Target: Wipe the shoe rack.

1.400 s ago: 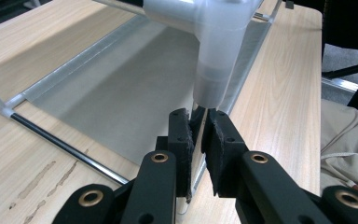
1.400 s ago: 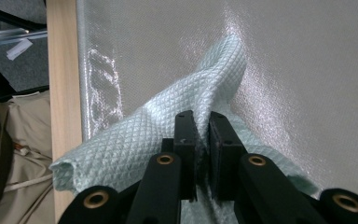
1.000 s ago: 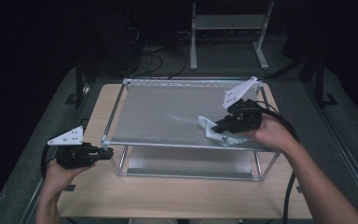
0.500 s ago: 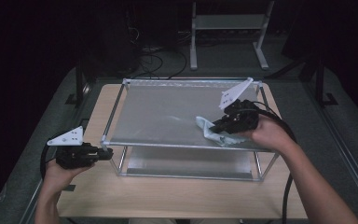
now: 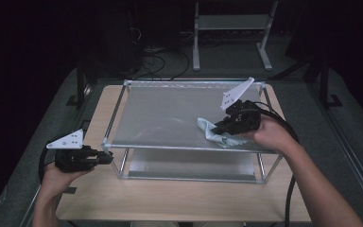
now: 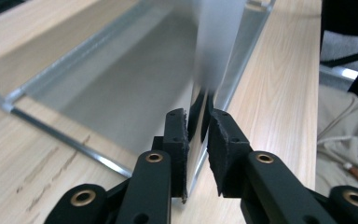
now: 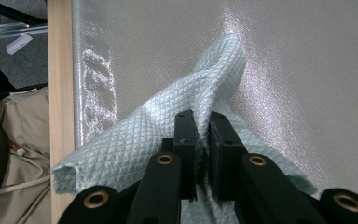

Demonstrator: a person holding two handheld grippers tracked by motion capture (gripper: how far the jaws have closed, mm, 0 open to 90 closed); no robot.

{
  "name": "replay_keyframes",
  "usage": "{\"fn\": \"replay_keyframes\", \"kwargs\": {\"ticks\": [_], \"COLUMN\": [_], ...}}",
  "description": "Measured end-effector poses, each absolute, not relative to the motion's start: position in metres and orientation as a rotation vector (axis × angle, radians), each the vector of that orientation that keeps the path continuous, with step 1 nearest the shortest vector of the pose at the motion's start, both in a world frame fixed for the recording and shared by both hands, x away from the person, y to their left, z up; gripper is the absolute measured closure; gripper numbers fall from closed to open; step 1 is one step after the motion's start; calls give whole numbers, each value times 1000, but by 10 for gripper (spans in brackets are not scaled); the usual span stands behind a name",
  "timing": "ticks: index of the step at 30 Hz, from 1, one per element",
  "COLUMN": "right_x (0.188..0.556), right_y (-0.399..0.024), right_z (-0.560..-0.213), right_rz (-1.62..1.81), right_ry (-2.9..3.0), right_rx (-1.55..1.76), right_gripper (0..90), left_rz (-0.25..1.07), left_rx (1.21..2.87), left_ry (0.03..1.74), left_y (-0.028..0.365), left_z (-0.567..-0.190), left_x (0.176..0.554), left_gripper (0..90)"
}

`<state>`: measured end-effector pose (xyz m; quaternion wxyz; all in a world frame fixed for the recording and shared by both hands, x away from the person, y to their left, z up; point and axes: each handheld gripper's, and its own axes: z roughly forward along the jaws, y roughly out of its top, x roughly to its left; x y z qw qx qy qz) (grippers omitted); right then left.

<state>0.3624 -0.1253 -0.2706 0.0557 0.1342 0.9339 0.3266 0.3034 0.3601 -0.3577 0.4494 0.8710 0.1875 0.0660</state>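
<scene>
A metal-framed shelf (image 5: 184,147) with a frosted top panel (image 5: 170,111) stands on the wooden table (image 5: 170,198). On that panel, near its front right, lies a pale green quilted cloth (image 5: 222,140). My right gripper (image 5: 216,128) is shut on it. In the right gripper view the pads of the right gripper (image 7: 201,116) pinch a fold of the cloth (image 7: 135,140) against the panel (image 7: 307,70). My left gripper (image 5: 108,157) is at the shelf's front left corner. The left gripper's (image 6: 198,115) jaws have just been opening, and the thin frame post (image 6: 214,46) stands between them without being pressed.
The shelf's lower panel (image 6: 121,79) lies just above the table (image 6: 279,93). A white metal stand (image 5: 229,28) and cables (image 5: 160,59) sit on the dark floor behind the table. Beige fabric (image 7: 18,130) lies past the table's near edge.
The right gripper has dragged the cloth a little to the left across the top panel, and the cloth has bunched up. The left hand has stayed at the corner.
</scene>
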Motion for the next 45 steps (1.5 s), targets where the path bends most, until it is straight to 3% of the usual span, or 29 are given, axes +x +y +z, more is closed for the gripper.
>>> {"fn": "replay_keyframes", "kwargs": {"ticks": [8,17,25,30,37,41,45], "right_x": [364,366,361,362,366,369,368], "right_y": [-117,-118,-145,-110,-132,-104,-109], "right_z": [-270,-271,-269,-270,-269,-271,-269], "right_rz": [971,1004,958,983,975,990,988], "right_ry": [2829,2827,2817,2815,2820,2813,2827], "right_rx": [379,383,438,360,436,369,365], "right_gripper": [828,827,827,827,827,827,827], "left_rz": [152,163,163,165,160,162,161], "left_rx": [2228,2226,2230,2225,2224,2228,2225], "left_ry": [475,450,439,444,433,439,438], "left_y": [353,357,354,354,352,353,353], "left_z": [-368,-374,-374,-374,-375,-374,-374], "left_x": [308,308,307,307,308,309,309], "left_gripper": [743,810,811,811,812,812,812]}}
